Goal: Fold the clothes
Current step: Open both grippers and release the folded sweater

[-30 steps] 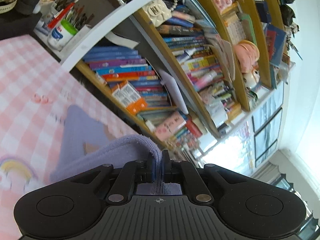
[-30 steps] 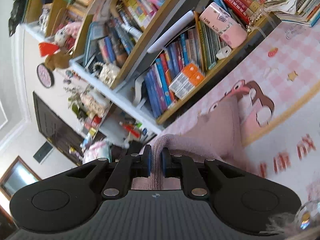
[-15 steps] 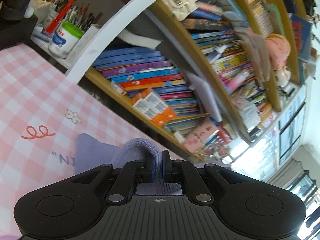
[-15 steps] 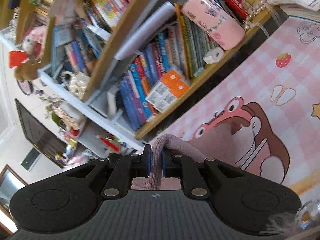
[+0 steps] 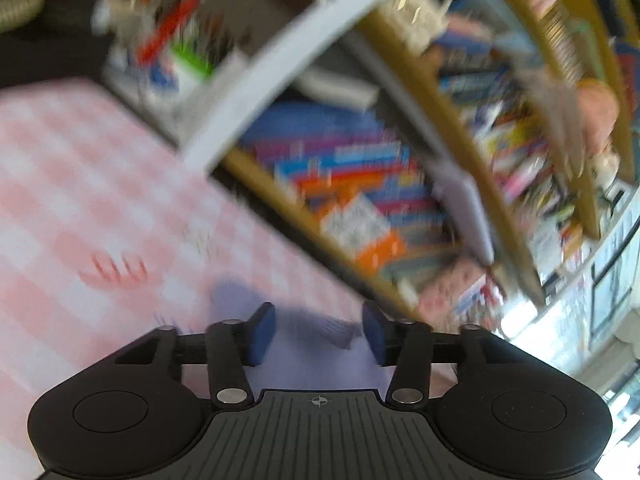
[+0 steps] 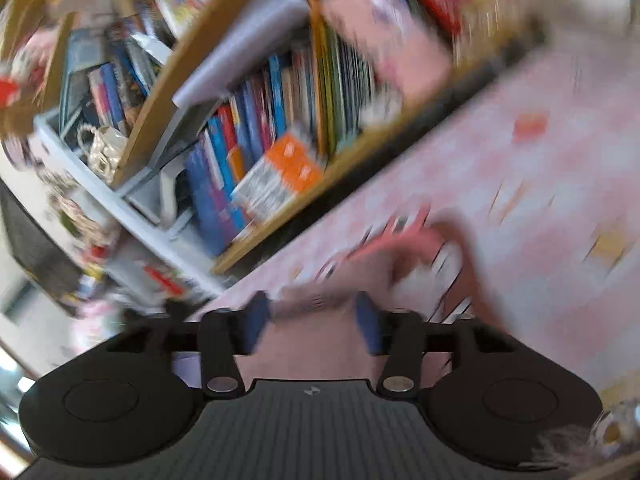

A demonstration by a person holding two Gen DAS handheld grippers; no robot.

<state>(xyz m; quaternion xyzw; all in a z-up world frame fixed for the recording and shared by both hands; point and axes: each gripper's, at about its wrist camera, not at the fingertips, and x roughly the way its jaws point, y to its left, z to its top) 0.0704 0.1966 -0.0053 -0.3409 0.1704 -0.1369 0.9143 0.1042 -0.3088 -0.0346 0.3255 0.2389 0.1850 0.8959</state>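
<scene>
Left wrist view: the whole frame is smearing with motion blur, so small detail is not readable. The left gripper (image 5: 319,330) is filling the bottom of the frame, and its housing is cutting off the near part of the scene. Its jaws are opening; the blue pads (image 5: 262,332) are standing apart, with the lavender garment (image 5: 308,344) lying between them at lower centre, touching neither pad as far as the blur allows. The garment is resting on the pink checked surface (image 5: 80,184), which is occupying the left half of the frame. A red scribble print on that surface is too blurred to read. Across the upper right, a bookshelf (image 5: 360,184) packed with books is running diagonally. A white shelf (image 5: 280,60) is crossing the upper centre. The items at upper left are too blurred to identify.

Right wrist view: blur is again degrading the frame. The right gripper (image 6: 312,322) is occupying the bottom, and its jaws are opening, the pads spread. A pink-looking garment edge (image 6: 316,300) is lying between them, not pinched. The pink surface (image 6: 540,184) is covering the right side; its printed cartoon figure is partly hidden and smeared. The bookshelf (image 6: 256,128) is filling the upper left.
</scene>
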